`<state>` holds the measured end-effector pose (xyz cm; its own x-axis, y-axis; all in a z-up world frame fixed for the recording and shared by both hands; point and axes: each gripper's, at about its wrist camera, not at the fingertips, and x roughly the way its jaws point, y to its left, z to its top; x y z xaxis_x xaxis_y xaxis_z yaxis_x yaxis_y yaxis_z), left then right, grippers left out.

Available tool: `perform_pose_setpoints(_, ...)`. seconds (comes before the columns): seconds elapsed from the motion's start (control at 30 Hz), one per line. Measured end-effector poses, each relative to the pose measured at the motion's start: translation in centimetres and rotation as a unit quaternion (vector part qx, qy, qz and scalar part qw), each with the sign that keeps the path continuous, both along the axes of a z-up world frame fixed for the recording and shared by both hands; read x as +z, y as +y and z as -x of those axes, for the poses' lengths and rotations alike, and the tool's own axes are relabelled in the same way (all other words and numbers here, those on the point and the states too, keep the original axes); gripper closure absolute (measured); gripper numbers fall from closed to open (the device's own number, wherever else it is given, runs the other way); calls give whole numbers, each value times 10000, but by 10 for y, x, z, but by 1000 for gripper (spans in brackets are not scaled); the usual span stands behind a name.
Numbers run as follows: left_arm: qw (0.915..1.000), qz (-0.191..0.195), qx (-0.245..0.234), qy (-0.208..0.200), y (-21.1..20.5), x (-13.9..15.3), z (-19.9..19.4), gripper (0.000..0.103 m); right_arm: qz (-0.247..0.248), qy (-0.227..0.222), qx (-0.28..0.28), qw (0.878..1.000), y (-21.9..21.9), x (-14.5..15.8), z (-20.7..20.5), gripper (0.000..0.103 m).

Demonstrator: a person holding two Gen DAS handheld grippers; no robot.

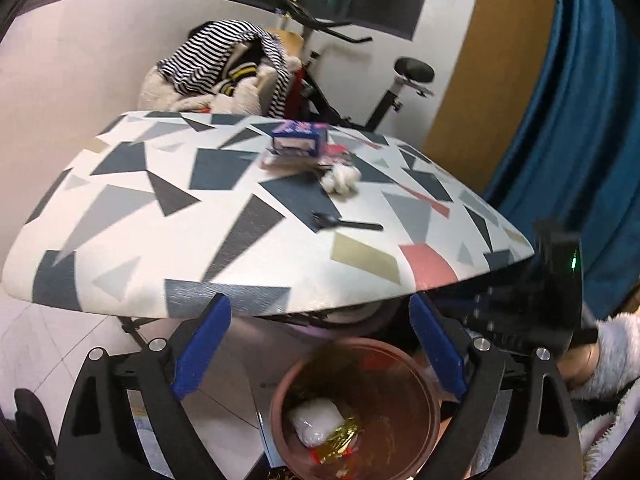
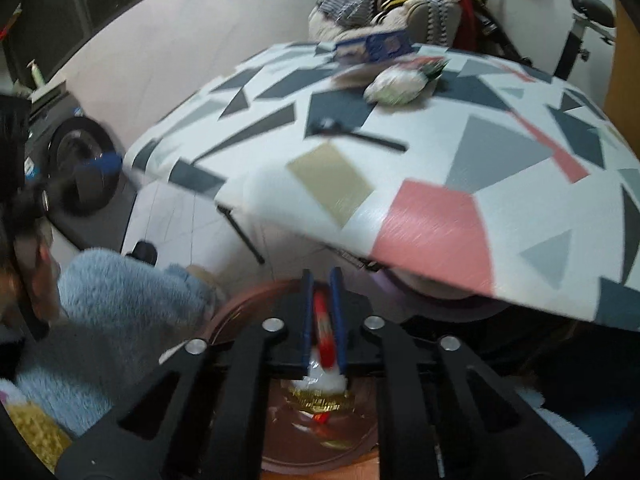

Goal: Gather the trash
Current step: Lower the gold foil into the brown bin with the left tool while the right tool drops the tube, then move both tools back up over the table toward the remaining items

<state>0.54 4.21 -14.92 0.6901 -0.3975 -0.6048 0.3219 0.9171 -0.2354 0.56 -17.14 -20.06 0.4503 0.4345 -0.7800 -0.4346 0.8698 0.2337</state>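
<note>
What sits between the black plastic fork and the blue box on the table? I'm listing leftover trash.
A crumpled white wad and flat wrappers lie between fork and box, in both views.

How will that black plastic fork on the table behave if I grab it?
The fork lies flat, so the pads may skid over it. It looks thin: probably light, somewhat bendy. Pushed, it likely slides across the table rather than rolls.

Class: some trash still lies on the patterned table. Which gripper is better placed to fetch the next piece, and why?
Left. The left gripper is open and empty, while the right gripper is shut on a red wrapper above the brown bin.
</note>
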Motion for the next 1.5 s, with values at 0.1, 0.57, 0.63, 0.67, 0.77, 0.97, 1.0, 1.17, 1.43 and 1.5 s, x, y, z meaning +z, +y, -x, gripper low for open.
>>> perform_pose_setpoints(0.1,9998,99,131,-63,9,5,2,15,70,108,215,9997,10,-10,7,95)
perform_pose_setpoints(0.57,9994,-37,335,-113,12,5,3,15,330,410,99,9986,13,-32,9,85)
perform_pose_setpoints(0.63,9992,-94,362,-146,12,6,4,14,284,359,53,9989,11,-30,9,69)
perform_pose_setpoints(0.67,9991,-115,371,-158,12,6,3,13,290,285,1,9992,10,-28,10,53)
perform_pose_setpoints(0.77,9988,-167,417,-198,13,8,2,10,284,193,-36,9994,7,-24,8,30)
perform_pose_setpoints(0.97,9981,-339,421,-278,11,13,-1,6,412,-33,-277,9988,0,-10,1,6)
perform_pose_setpoints(1.0,9979,-400,417,-302,10,14,-2,6,415,-48,-338,9986,-3,-7,-1,6)
perform_pose_setpoints(1.17,9967,-532,457,-420,9,22,-7,6,341,-163,-757,9964,-18,11,-14,6)
perform_pose_setpoints(1.43,9944,-594,553,-678,10,40,-18,6,502,-306,-1062,9926,-42,40,-43,6)
perform_pose_setpoints(1.5,9936,-591,562,-779,10,46,-20,6,538,-350,-1064,9922,-45,45,-47,6)
